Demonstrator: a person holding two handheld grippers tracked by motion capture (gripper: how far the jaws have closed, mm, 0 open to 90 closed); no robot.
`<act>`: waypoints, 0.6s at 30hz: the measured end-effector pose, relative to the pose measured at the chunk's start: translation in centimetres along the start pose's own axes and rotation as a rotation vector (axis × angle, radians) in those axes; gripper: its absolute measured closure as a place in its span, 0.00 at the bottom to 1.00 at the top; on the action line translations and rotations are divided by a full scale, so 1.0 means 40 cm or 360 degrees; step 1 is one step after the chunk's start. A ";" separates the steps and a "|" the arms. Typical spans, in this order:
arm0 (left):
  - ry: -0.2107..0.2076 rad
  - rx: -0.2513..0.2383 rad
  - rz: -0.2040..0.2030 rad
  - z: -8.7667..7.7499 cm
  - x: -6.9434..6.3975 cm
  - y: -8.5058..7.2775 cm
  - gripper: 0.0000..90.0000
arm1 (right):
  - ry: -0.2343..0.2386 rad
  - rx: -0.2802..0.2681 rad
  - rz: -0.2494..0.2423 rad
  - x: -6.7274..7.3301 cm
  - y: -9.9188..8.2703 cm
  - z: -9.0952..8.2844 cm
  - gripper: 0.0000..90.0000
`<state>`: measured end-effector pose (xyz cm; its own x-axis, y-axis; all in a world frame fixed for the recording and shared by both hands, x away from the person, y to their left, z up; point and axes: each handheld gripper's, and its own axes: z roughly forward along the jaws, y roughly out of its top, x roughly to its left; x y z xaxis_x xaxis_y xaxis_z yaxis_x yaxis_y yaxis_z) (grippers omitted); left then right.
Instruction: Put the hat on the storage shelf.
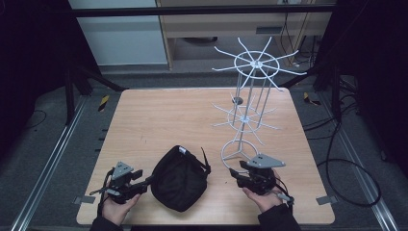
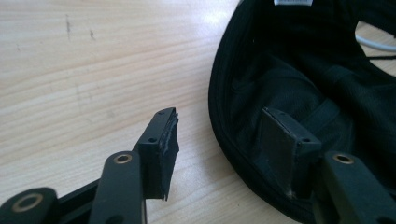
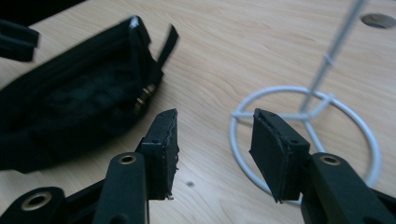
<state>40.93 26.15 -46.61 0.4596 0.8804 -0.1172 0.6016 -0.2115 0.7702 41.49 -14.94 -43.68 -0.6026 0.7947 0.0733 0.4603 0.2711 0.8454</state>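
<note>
Wooden tabletop (image 1: pixel 159 115) fills the middle of the high view. At lower left, the left gripper (image 1: pixel 144 183) straddles the black cap's (image 1: pixel 179 178) rim, jaws half open, not pressing it. At lower right, the right gripper (image 1: pixel 234 173) holds nothing, half open. Behind it, upper right, stands a white wire rack (image 1: pixel 252 103).
</note>
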 end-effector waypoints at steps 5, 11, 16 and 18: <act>-0.0025 0.0072 0.0003 0.016 -0.011 -0.008 0.56 | 0.0080 -0.0019 -0.0052 0.047 0.047 0.035 0.59; -0.0046 0.0139 -0.0034 0.029 -0.016 -0.009 0.64 | 0.0133 -0.0019 -0.0078 0.083 0.079 0.067 0.62; -0.0057 0.0184 -0.0045 0.043 -0.018 -0.009 0.70 | 0.0153 -0.0011 -0.0105 0.100 0.094 0.093 0.62; -0.0055 0.0195 -0.0053 0.046 -0.017 -0.008 0.72 | 0.0160 0.0006 -0.0109 0.110 0.100 0.110 0.62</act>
<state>41.64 24.82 -47.92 0.4591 0.8730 -0.1647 0.6913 -0.2346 0.6834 43.57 -7.97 -42.30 -0.6950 0.7157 0.0684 0.4181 0.3249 0.8483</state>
